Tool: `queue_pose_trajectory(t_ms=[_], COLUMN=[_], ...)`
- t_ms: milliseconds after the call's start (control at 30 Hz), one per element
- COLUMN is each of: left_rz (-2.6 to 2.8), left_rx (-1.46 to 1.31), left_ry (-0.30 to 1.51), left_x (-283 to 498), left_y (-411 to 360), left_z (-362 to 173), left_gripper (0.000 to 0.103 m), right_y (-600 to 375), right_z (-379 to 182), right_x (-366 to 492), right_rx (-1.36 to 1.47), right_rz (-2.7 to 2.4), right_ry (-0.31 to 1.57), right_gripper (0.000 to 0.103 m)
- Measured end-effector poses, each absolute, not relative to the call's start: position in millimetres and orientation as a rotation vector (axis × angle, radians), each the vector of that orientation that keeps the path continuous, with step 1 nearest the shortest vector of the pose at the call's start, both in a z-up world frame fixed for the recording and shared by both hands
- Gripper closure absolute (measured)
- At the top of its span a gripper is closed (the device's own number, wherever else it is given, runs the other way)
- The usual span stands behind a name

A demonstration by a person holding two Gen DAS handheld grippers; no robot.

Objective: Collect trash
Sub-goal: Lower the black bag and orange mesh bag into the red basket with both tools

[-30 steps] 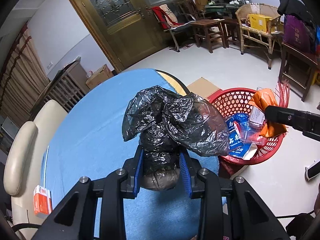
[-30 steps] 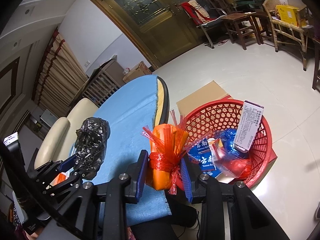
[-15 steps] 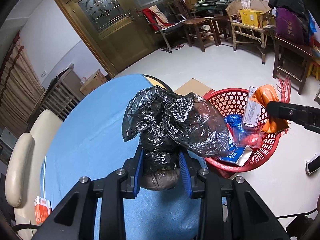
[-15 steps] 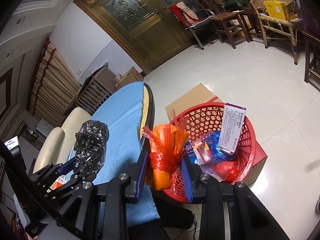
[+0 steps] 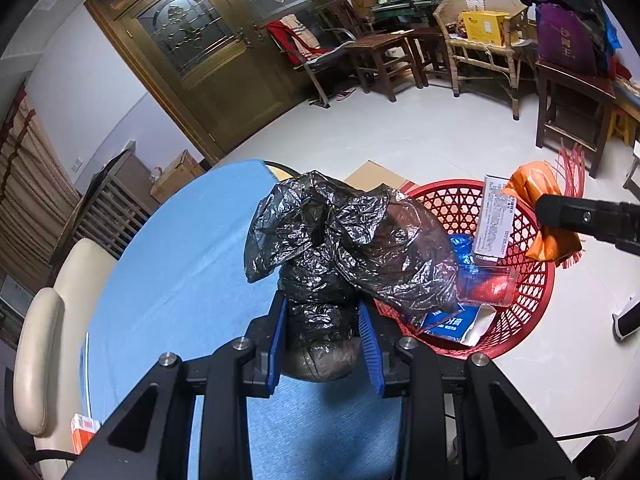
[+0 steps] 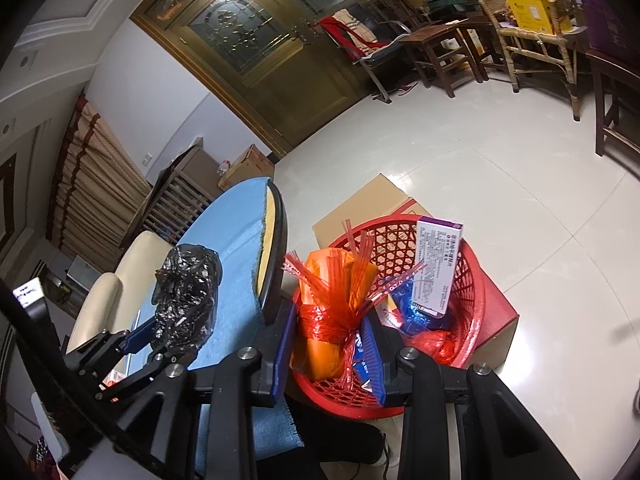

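My left gripper (image 5: 323,326) is shut on a crumpled black plastic bag (image 5: 344,248) and holds it above the blue table (image 5: 176,280); the bag also shows in the right wrist view (image 6: 186,300). My right gripper (image 6: 330,340) is shut on an orange packet tied with red plastic strips (image 6: 332,308), held over the near rim of the red basket (image 6: 472,280). The basket (image 5: 536,300) stands on the floor right of the table and holds a white and purple box (image 6: 438,264), blue packets and red wrapping.
A cardboard box (image 6: 360,208) lies flat beside the basket. A cream chair (image 5: 40,344) stands left of the table, with an orange box (image 5: 84,432) near the table's edge. Wooden chairs and tables (image 5: 480,52) line the far wall by the door.
My right gripper has carried the orange packet rightward from the table edge to above the basket. My left gripper keeps the black bag and has shifted a little toward the basket.
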State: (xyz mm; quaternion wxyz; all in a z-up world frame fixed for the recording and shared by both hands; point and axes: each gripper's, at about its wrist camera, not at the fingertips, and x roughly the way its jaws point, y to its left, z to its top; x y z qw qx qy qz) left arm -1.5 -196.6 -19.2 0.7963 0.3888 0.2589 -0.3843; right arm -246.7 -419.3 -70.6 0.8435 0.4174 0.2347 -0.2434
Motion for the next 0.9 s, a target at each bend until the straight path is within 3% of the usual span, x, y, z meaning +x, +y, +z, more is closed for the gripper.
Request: queue_pose_trajectory(t_ms=[900], left_rz=[-0.888], left_rx=[0.884], left_ry=[0.588], left_x=[18], left_y=[-214], left_z=[-19], left_gripper=[0.066], right_y=[-443], right_z=[-87], right_x=[-251], right_rx=[0.940], right_rz=[-0.552], right_ry=[0.507], right_gripper=[0.068])
